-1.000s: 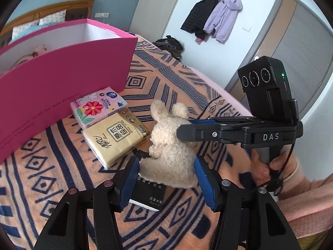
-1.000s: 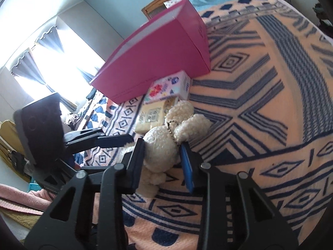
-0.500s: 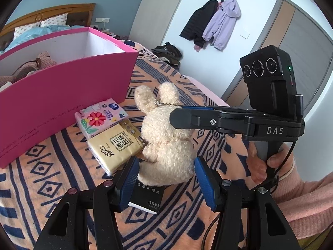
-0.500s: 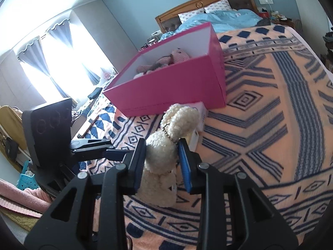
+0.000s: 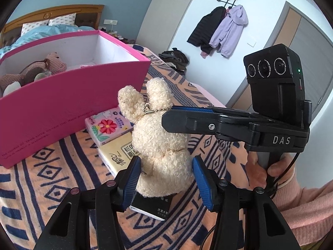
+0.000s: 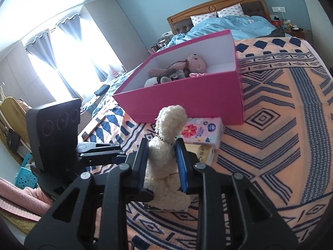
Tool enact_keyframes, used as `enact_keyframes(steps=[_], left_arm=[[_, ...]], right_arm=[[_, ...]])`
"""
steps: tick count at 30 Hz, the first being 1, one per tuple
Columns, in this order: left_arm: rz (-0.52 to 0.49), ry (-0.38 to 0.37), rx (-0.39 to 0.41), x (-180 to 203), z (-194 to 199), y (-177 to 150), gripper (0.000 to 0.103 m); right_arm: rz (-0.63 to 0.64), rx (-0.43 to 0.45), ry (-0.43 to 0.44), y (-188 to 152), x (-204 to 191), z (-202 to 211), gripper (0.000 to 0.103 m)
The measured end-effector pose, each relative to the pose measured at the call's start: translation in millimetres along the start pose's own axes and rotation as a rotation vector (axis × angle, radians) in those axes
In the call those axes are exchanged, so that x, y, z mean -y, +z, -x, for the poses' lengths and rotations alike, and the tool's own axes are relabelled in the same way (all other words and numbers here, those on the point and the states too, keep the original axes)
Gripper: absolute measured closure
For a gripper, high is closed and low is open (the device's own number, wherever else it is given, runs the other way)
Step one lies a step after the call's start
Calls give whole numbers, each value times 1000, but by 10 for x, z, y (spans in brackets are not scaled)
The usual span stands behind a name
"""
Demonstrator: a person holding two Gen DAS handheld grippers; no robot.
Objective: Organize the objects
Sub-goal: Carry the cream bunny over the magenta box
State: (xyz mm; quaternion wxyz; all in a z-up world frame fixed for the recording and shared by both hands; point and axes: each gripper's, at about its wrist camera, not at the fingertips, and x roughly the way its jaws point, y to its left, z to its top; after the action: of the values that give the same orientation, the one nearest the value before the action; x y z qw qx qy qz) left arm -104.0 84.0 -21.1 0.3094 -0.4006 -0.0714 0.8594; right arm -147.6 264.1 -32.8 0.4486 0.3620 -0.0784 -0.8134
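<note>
Standing upright between the two tools, the cream plush rabbit point(image 5: 160, 145) has its long axis running nearly straight up from the patterned blanket point(image 6: 270, 137), ears at the top and its broad base at the bottom. The ears lean toward the pink box point(image 6: 187, 104), which sits just beyond it on the bed. A small ball chain point(image 5: 154, 110) hangs at the base of the ears.

The right gripper point(image 6: 161, 162) has the toy by its upper body, just under the chain; its blue-lined jaws are closing and already press into the fur on both sides. The person's hand point(image 5: 262, 173) holding that tool shows in the left wrist view, with a pink sleeve point(image 5: 308, 204) behind it.

The left gripper point(image 5: 165, 182) comes in from the other side with its jaws at the rabbit's base. They are closing too. One pad looks to be at the fur's edge, but I cannot tell whether it presses, and the other pad stands a little clear of the plush.

Under the rabbit's base lies a small black packet point(image 5: 154, 206). Just beside the toy, toward the box, are a flowered tissue pack point(image 6: 200, 132) and a yellow tissue pack point(image 5: 118, 154), lying side by side and touching. Inside the box are a brown knitted toy point(image 6: 193, 63) and other soft things.
</note>
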Motion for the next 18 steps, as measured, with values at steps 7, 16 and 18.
enact_keyframes(steps=[7,16,18], left_arm=[[1,12,40,1,94,104,54],[-8,47,93,0,215,300,55],[-17,57,106,14,247,360,55]], right_arm=[[38,20,12,133,-95,8,79],[96,53,21,349,-202,27,80],[110,66,23,418,-220,35,80]])
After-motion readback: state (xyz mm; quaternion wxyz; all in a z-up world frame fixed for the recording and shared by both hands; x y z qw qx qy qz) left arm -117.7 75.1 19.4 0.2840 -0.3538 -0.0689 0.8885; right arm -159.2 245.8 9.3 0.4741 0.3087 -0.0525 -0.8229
